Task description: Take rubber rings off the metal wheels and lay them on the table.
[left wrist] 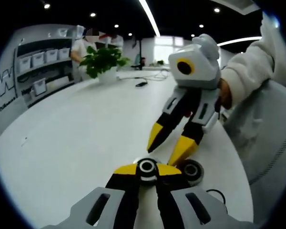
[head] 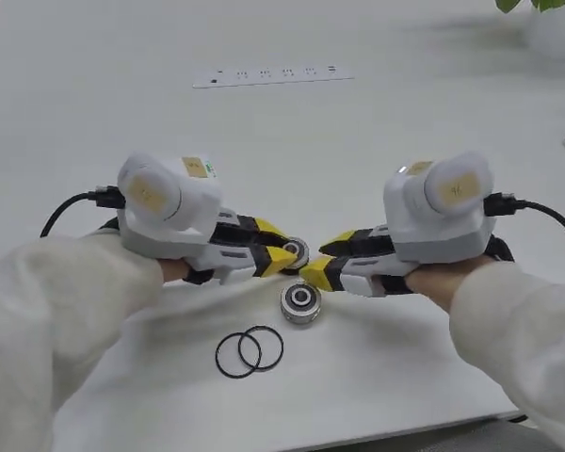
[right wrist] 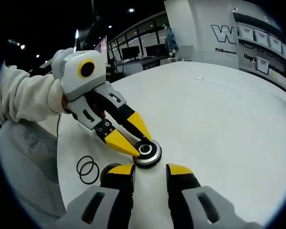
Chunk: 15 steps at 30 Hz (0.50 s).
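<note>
Our left claw (head: 287,253) grips a wheel (head: 298,251); our right claw (head: 315,261) stands open beside it; two rings (head: 250,351) lie on the bench (head: 377,122).

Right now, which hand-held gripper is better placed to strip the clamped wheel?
Right. The left hand-held gripper is shut on the wheel, steadying it; the right hand-held gripper is open, tips beside it.

My head view looks steeply down on the desk (head: 377,113) at close range. The left claw view faces the right claw (left wrist: 163,153); the right claw view faces the left claw (right wrist: 145,147). All share one metal wheel (head: 296,252).
</note>
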Motion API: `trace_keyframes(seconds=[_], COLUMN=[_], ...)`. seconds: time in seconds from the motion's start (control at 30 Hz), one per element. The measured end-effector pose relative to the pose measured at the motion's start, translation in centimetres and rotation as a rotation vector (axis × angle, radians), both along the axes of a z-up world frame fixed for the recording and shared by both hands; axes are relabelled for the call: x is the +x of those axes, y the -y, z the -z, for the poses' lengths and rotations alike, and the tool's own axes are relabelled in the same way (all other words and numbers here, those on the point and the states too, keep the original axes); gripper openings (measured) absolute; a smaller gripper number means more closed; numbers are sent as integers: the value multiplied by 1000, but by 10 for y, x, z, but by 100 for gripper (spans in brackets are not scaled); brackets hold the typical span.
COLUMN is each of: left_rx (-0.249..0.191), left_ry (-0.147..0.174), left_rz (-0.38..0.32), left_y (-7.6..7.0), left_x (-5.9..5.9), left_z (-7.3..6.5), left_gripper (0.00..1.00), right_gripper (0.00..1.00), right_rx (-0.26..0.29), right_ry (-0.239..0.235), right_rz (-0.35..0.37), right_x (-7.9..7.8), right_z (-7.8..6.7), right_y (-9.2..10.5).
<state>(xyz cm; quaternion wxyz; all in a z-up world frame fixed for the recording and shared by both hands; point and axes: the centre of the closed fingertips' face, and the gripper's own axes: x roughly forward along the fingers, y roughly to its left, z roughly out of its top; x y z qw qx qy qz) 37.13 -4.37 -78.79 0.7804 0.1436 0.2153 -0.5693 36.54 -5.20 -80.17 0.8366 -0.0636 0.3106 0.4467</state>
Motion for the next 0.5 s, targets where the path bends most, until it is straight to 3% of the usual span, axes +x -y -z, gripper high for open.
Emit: trace_keyframes(seconds=[0.23, 0.33, 0.37, 0.43, 0.5], left_rx=[-6, -8, -8, -6, -4], left_ry=[1, 0, 0, -1, -3], left_rz=[-9, -9, -9, -6, -2], left_y=[0, 0, 0, 0, 0], left_x=[-3, -3, -3, -4, -6], left_z=[0, 0, 0, 0, 0], left_gripper=[14, 14, 14, 14, 14], right_gripper=[25, 26, 27, 25, 25], right_rx=[1, -70, -48, -40, -15], right_ry=[-15, 6, 39, 14, 35], right_rz=[-53, -101, -107, -88, -69], right_x=[-8, -13, -10, -10, -6], right_z=[0, 8, 4, 4, -3], right_y=[-4, -3, -6, -5, -5])
